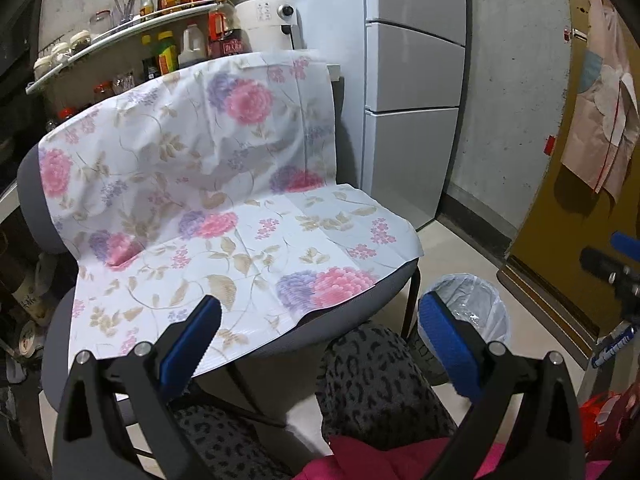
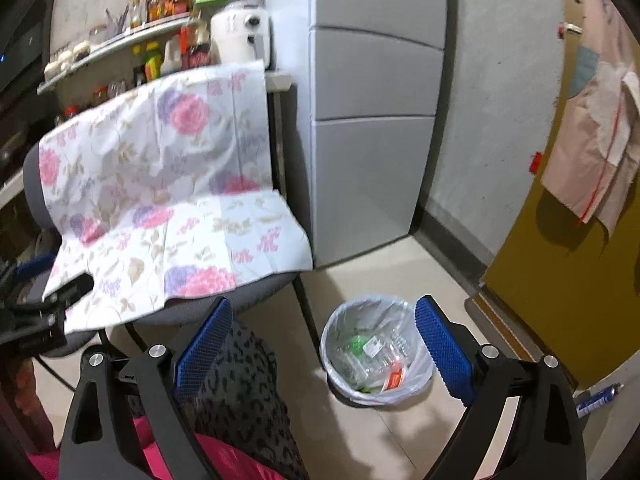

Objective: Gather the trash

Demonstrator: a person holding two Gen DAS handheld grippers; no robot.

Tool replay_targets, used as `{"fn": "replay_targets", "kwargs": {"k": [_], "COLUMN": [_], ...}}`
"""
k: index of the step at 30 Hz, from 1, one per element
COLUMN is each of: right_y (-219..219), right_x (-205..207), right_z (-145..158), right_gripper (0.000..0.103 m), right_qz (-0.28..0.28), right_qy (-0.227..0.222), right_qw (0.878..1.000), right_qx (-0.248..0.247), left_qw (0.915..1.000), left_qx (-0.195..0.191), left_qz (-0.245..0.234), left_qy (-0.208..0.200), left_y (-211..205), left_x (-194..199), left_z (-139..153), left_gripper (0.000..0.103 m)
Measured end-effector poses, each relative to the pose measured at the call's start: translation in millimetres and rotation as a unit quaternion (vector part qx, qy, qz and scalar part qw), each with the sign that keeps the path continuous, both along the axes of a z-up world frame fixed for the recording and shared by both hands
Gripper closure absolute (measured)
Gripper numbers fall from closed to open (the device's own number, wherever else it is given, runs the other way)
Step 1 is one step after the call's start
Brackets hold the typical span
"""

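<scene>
Right wrist view — both tools (image 2: 322, 340) (image 1: 320, 334) spread, empty; floral-covered chair (image 2: 168, 220), lined bin (image 2: 376, 356) on tile floor (image 2: 384, 264).

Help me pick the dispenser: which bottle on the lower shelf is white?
The white handled jug, between the yellow-green bottle on its left and the red-labelled dark bottle on its right; nothing else in that row looks white.

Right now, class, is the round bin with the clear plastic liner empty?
No: the round bin with the clear plastic liner already holds clear plastic packaging, seen in the right wrist view.
</scene>
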State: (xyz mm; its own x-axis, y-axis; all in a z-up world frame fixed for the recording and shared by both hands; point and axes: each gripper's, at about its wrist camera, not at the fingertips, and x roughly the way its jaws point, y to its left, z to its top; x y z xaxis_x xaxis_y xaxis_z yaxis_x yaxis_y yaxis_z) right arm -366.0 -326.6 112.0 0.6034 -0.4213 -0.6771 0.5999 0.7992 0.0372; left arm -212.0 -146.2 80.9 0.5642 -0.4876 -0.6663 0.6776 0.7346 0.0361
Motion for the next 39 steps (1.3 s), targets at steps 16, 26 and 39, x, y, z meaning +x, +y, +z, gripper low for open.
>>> {"fn": "replay_targets", "kwargs": {"k": [16,26,39], "right_y": [-3.1,-1.6,-5.9], "right_x": [-5.1,-2.3,-2.1], "right_z": [5.3,5.4,4.6], "right_gripper": [0.011,0.011,0.011], "right_qz": [-0.021,-0.019,-0.024], "right_qy": [-0.007,-0.007,-0.006], "right_qw": [1.000,1.000,1.000], "right_qx": [-0.003,-0.005,-0.003], "left_qw": [0.9999,0.9999,0.9998], "left_qx": [0.000,-0.007,-0.010], "left_qz": [0.009,0.015,0.017], "left_qy": [0.006,0.004,0.005], "left_y": [-0.5,-2.4,0.8], "left_x": [6.5,6.3,7.4], "left_z": [3.2,7.3,7.4], "left_gripper": [0.006,0.006,0.006]}}
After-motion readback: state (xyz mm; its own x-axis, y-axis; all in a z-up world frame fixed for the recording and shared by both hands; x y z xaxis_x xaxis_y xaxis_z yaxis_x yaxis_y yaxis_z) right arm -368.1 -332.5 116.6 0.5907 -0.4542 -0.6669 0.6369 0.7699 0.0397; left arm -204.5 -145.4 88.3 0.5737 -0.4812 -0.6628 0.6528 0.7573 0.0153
